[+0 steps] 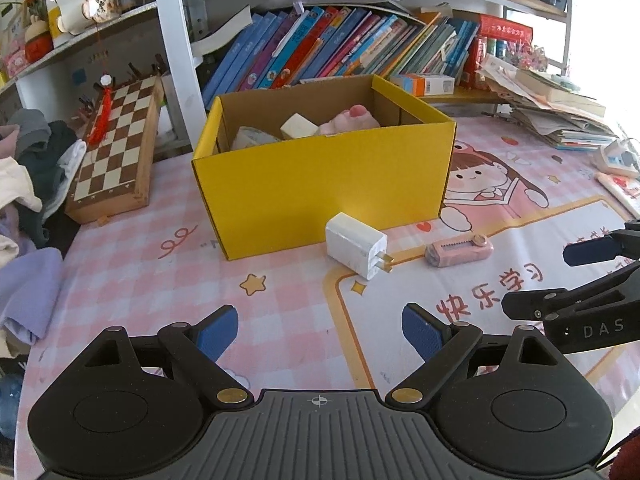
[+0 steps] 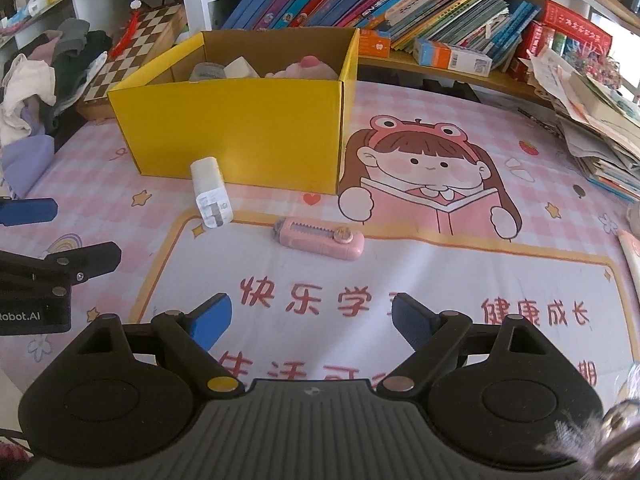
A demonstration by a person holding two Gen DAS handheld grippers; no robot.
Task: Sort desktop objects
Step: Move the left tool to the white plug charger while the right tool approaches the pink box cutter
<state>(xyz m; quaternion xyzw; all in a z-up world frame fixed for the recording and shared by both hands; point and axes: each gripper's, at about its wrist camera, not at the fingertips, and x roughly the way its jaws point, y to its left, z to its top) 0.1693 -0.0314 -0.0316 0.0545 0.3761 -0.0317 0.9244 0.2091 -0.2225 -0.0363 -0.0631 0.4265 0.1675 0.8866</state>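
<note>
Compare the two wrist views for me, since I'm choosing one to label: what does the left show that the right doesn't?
Only the left wrist view shows the charger's metal prongs and the white device at the mat's far right edge. Only the right shows the whole cartoon girl print and the charger's label face. Both share the yellow box, white charger, pink utility knife, chessboard, and open, empty fingers.

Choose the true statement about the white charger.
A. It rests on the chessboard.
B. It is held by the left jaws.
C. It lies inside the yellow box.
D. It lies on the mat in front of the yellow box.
D: the white charger lies on the mat, just in front of the yellow box, beside the pink utility knife.
</note>
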